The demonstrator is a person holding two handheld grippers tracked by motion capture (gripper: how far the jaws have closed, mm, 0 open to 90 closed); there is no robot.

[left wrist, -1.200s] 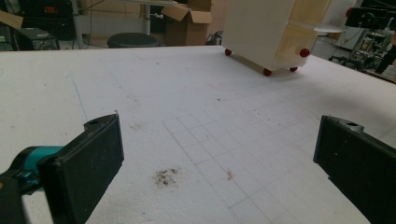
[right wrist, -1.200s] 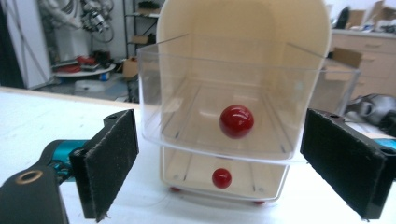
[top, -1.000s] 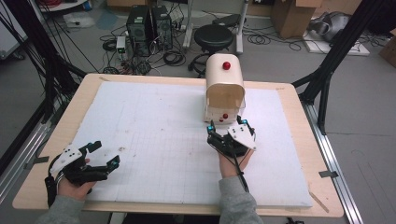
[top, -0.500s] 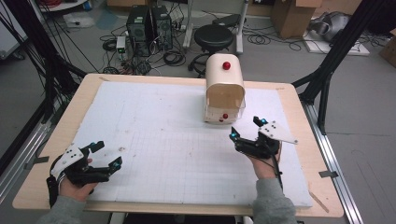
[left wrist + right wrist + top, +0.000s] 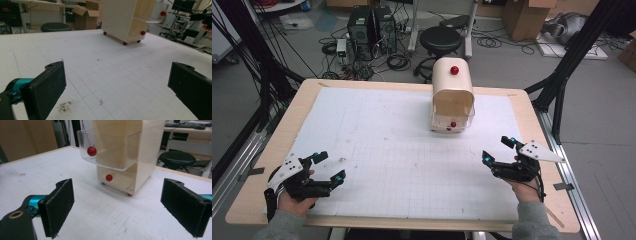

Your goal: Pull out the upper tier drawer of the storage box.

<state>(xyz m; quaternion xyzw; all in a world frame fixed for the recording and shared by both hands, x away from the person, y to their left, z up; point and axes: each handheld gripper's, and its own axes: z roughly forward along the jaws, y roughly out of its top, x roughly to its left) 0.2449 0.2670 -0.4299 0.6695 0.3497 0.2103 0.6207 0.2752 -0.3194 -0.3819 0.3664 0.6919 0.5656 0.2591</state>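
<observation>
A cream cabinet point(image 5: 453, 95) with small red feet stands at the back middle of the white gridded mat. Its clear upper drawer point(image 5: 110, 157), with a red knob point(image 5: 91, 151), juts out from the front. The lower drawer sits in, with its red knob point(image 5: 108, 177) facing me. My right gripper point(image 5: 498, 150) is open near the mat's right edge, well short of the cabinet, with nothing between its jaws point(image 5: 117, 205). My left gripper point(image 5: 330, 165) is open at the near left corner, also holding nothing point(image 5: 117, 87). The cabinet point(image 5: 125, 20) lies far ahead of it.
The white mat point(image 5: 387, 145) covers most of the wooden table point(image 5: 287, 125). A dark smudge point(image 5: 64, 106) marks the mat just ahead of the left jaw. A black stool point(image 5: 441, 37), computer towers and cables are on the floor behind the table.
My right gripper has drawn back from the cabinet's front, moving right and toward the near edge. The left gripper has barely moved. The cabinet looks the same.
</observation>
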